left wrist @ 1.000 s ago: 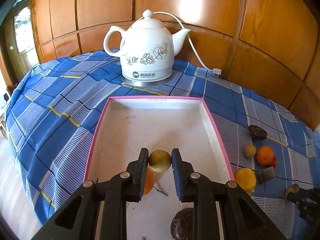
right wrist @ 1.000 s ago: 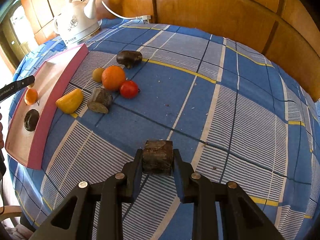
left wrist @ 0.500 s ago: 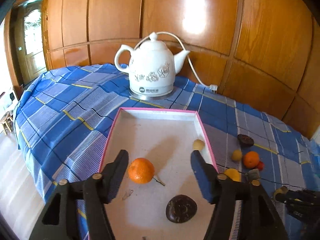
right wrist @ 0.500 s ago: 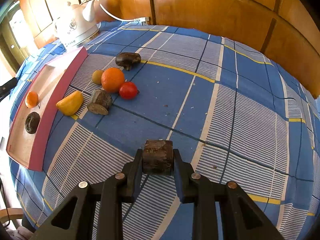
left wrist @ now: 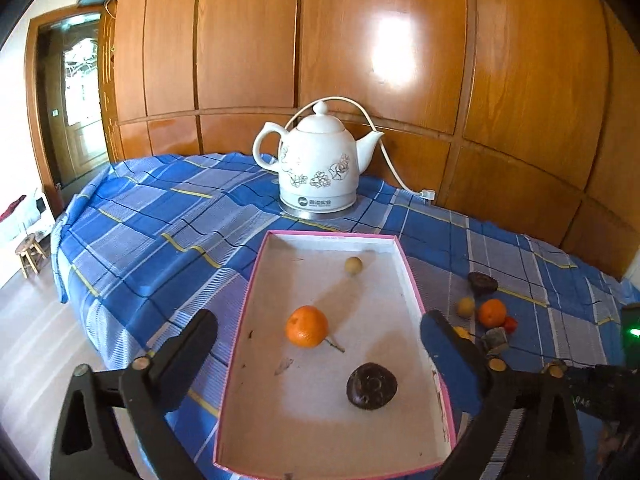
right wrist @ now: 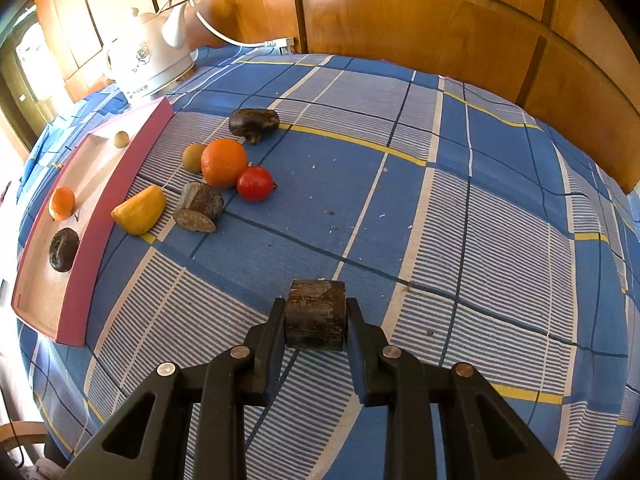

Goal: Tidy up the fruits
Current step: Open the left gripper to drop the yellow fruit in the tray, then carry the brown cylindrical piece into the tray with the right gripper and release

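A pink-rimmed white tray (left wrist: 256,280) holds an orange (left wrist: 306,326), a dark round fruit (left wrist: 371,385) and a small tan fruit (left wrist: 353,265). My left gripper (left wrist: 320,344) is wide open and empty, raised above the tray's near half. My right gripper (right wrist: 316,322) is shut on a dark brown cut chunk (right wrist: 316,312) above the cloth. Loose fruits lie beside the tray (right wrist: 76,272): an orange (right wrist: 224,161), a red tomato (right wrist: 255,183), a yellow fruit (right wrist: 139,211), a small green-tan fruit (right wrist: 193,157), a brown chunk (right wrist: 199,208) and a dark fruit (right wrist: 253,121).
A white ceramic kettle (left wrist: 318,168) with its cord stands behind the tray. A blue plaid cloth (right wrist: 460,220) covers the table. Wooden wall panels (left wrist: 360,60) close the back. The table's left edge drops to the floor with a small stool (left wrist: 28,256).
My left gripper opened wide, let go of the small tan fruit, and pulled up and back; the fruit rolled to the tray's far end. My right gripper kept hold of the chunk.
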Demonstrator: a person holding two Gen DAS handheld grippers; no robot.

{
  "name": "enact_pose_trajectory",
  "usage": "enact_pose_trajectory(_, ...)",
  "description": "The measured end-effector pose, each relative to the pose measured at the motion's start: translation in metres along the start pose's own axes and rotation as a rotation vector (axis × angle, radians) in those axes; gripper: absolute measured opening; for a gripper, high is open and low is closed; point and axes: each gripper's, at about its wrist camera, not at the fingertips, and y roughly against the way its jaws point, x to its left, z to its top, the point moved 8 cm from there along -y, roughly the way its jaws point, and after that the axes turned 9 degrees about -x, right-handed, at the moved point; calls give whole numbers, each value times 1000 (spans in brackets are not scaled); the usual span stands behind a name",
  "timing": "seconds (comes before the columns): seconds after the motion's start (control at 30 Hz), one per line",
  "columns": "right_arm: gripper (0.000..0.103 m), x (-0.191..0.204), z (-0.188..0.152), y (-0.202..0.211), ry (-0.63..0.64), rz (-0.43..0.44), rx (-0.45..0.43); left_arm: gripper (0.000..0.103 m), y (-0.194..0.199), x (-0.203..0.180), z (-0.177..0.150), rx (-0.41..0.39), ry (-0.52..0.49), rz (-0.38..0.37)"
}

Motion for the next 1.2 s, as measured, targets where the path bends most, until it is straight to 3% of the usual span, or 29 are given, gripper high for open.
enact_pose_trajectory(0.43,27,25,13,11,-20,87,-34,103,13,12,-18,24,1,29)
enact_pose_trajectory(0.83,27,87,38,25,15,235,-63,103,20,20,-22,19,16,44)
enact_pose_trajectory(1.2,27,173,70,17,70,397,-50,103,18,34,-29,38,38,73)
